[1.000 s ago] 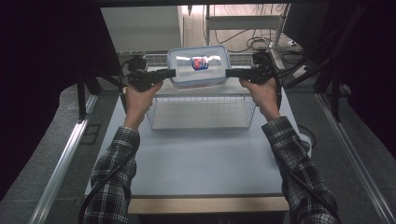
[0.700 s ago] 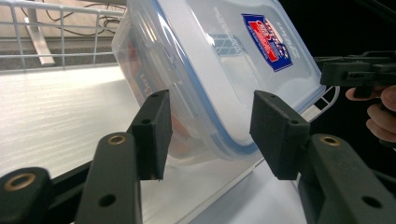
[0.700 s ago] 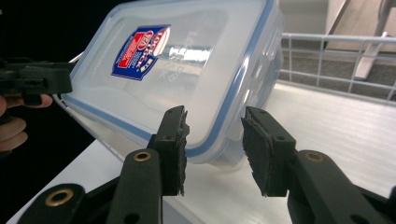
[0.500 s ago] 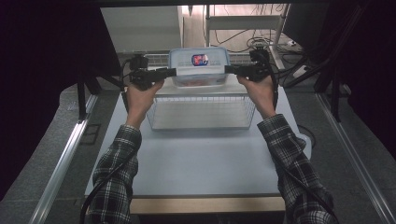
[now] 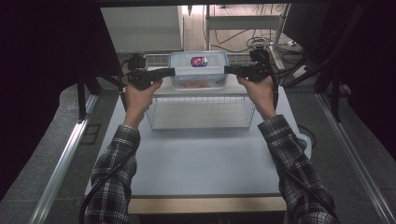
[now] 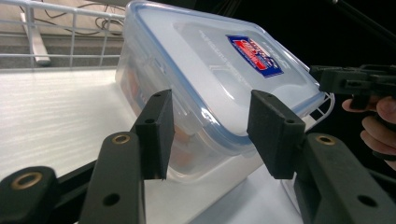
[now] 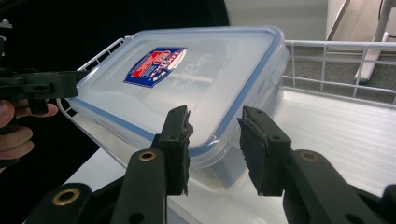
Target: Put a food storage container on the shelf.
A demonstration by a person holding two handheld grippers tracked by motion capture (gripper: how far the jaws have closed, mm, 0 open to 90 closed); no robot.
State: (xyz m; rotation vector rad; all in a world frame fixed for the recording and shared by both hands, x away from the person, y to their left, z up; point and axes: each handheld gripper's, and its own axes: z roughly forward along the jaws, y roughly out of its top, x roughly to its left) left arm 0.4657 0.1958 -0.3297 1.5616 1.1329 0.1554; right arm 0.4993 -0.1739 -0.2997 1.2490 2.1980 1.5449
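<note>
Left hand-held gripper (image 6: 208, 135) and right hand-held gripper (image 7: 212, 149) each clamp one end of the lidded plastic container (image 5: 198, 69), right jaws just closing tighter. Container sits tilted on the white shelf (image 6: 56, 116), behind the wire basket (image 5: 201, 112).

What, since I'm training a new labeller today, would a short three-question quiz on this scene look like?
1. True or false: the clear container has its lid off.
2. Where do the left gripper and right gripper take the container? A: its long sides. B: its short ends. C: the middle of the lid.
3. Fill in: the wire basket stands ___ to the person than the container.

Key: 1 false; 2 B; 3 nearer.
</note>
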